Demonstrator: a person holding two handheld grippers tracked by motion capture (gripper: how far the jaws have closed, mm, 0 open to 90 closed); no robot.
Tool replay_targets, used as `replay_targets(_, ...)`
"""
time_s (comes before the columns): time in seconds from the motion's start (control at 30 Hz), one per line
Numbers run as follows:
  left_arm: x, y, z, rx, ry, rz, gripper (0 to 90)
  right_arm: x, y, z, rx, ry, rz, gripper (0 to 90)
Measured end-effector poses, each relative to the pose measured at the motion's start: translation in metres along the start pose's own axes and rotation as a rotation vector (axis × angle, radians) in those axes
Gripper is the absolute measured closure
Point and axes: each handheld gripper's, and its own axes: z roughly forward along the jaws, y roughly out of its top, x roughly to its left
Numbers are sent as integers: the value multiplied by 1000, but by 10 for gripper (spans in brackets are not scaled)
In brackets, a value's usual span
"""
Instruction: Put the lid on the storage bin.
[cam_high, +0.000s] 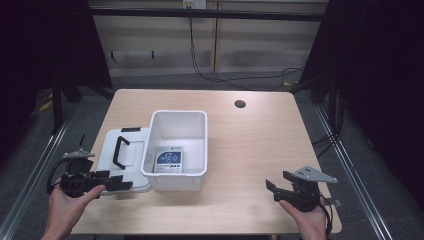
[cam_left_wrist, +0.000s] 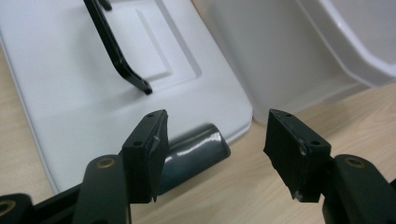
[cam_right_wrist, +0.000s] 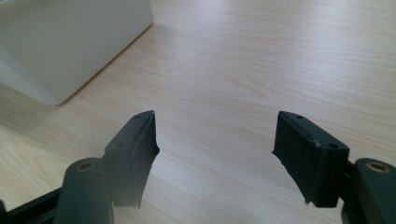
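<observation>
Two tongs apart, empty | pale wood table (cam_high: 250, 150), cable hole (cam_high: 240, 104) | dark room, grey floor (cam_high: 30, 165)

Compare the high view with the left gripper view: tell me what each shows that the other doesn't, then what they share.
High view alone: the booklet lying inside the white bin, the table's round hole, and the right gripper.

Left gripper view alone: a dark grey cylinder lying at the lid's near edge.

Shared: the white lid with its black handle, beside the bin, and the left gripper with open, empty fingers.
</observation>
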Motion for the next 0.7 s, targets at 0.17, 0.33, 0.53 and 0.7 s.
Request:
replay_targets(0.17, -1, 10, -6, -30, 3, 2, 447, 1, 2, -3, -17, 3, 12, 299)
replay_targets(0.33, 2, 24, -8, -16, 14, -29, 465, 1, 2, -2, -16, 0, 20, 299)
replay_targets(0.53, 7, 39, -9, -7, 20, -62, 443, -1, 2, -3, -19, 6, 40, 298)
replay_targets(0.7, 13, 51, -10, -18, 39, -58, 447, -2, 2, -3, -16, 7, 45, 291)
